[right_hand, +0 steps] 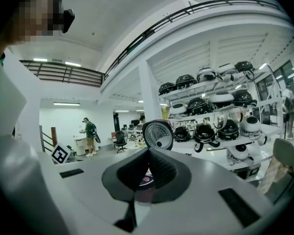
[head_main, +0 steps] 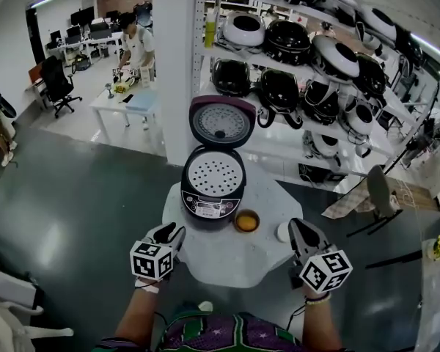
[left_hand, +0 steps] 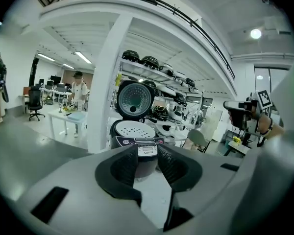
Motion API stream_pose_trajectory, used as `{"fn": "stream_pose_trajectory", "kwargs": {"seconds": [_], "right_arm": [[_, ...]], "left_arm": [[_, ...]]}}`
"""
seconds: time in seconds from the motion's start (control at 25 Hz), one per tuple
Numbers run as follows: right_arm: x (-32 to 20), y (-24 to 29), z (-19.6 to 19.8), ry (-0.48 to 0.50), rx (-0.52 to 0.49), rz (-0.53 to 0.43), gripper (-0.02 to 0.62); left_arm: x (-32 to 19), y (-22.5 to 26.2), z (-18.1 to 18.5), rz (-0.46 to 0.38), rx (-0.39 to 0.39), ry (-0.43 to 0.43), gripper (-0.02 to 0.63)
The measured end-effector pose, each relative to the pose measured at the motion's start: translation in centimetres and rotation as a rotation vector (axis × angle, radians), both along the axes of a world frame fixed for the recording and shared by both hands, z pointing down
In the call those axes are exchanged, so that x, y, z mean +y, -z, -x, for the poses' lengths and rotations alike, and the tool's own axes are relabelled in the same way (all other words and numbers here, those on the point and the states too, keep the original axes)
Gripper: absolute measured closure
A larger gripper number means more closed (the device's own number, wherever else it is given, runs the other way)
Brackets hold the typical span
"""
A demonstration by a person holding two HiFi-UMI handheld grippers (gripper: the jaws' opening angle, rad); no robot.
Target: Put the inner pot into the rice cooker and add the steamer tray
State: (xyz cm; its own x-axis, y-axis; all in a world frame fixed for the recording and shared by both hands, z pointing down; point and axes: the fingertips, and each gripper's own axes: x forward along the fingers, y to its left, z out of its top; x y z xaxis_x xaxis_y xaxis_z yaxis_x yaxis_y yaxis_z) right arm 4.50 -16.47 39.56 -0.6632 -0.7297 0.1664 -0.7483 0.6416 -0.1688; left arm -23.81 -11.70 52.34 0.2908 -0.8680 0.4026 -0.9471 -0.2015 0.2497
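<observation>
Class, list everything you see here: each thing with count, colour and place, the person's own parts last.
rice cooker: one, dark, lid open, on the round table
steamer tray: one, white, inside the rice cooker
round table: one, white, before the person
small bowl: one, yellow inside, on the table by the cooker
shelved cookers: many, black and white, racks behind
left claw: one, black, open and empty
right claw: one, black, shut

Dark glossy floor (head_main: 81,196), white pillar (head_main: 174,64), appliance-laden shelves (head_main: 238,51), white desk (head_main: 106,107) beyond.

Left gripper (head_main: 170,233) holds its fingers (left_hand: 122,168) apart; right gripper (head_main: 299,227) is closed.
</observation>
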Motion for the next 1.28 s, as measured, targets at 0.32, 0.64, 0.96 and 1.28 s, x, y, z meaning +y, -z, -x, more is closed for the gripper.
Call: {"fn": "stream_pose_trajectory", "kwargs": {"seconds": [0.32,0.64,0.96,1.28], "right_arm": [[3.9,2.2,-11.0,-0.045,0.009,-0.047,0.589],[6.4,2.4,-18.9,-0.146,-0.023,-0.060,0.589],[11.2,5.2,-14.5,-0.112,-0.080,-0.136,0.589],[12.9,6.2,-8.9,-0.115,-0.128,-0.143,0.590]], "left_arm": [[6.0,7.3,-6.8,-0.117,-0.010,0.020,0.468],[9.4,14.3,-11.4,-0.308,-0.043,0.018,0.482],[11.4,17.3,-8.9,-0.393,-0.081,0.034,0.513],[13.4,19.4,-6.5,-0.469,-0.063,0.023,0.583]]}}
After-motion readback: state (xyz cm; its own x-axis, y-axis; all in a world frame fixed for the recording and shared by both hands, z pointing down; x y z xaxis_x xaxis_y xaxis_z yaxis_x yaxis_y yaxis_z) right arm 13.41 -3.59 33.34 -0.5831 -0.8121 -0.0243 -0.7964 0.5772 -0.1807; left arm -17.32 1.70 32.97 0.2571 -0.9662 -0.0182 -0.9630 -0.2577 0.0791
